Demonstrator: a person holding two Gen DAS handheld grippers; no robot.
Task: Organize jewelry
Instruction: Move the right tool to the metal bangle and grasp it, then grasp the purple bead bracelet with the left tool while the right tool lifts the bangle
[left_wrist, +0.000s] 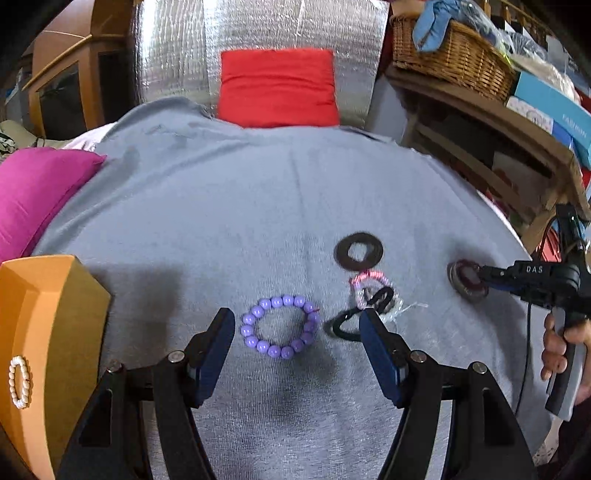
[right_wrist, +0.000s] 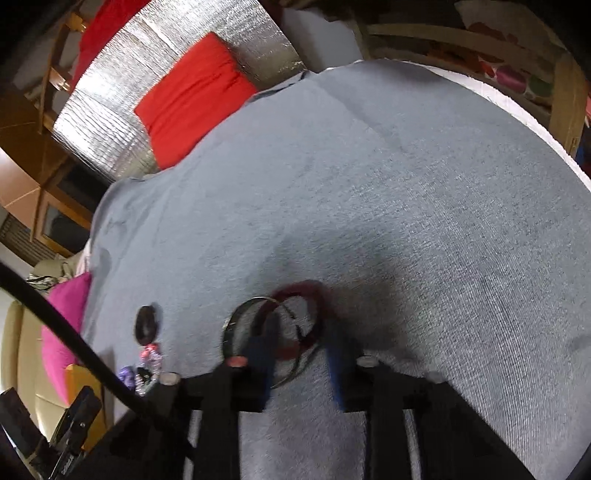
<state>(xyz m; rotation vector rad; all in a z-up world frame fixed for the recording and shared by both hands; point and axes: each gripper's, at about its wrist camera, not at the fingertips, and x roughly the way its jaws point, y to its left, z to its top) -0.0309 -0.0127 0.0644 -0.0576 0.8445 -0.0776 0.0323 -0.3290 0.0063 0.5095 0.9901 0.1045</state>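
My left gripper (left_wrist: 297, 321) is open and empty, its fingers on either side of a purple bead bracelet (left_wrist: 279, 326) lying on the grey cloth (left_wrist: 221, 206). A black hair tie (left_wrist: 345, 325), a pink and clear bracelet (left_wrist: 373, 286) and a dark flat ring (left_wrist: 358, 251) lie to the right. My right gripper (right_wrist: 304, 332) is open, its fingers straddling a dark red bangle (right_wrist: 308, 295) and a metal bangle (right_wrist: 236, 321); the bangles also show in the left wrist view (left_wrist: 466, 278). A pearl bracelet (left_wrist: 19, 381) lies in the orange box (left_wrist: 44, 314).
A magenta cushion (left_wrist: 33, 192) lies at the left and a red cushion (left_wrist: 277, 86) at the back against silver foil. A wooden shelf with a wicker basket (left_wrist: 450, 55) stands at the right. A cable (right_wrist: 74, 339) crosses the right wrist view.
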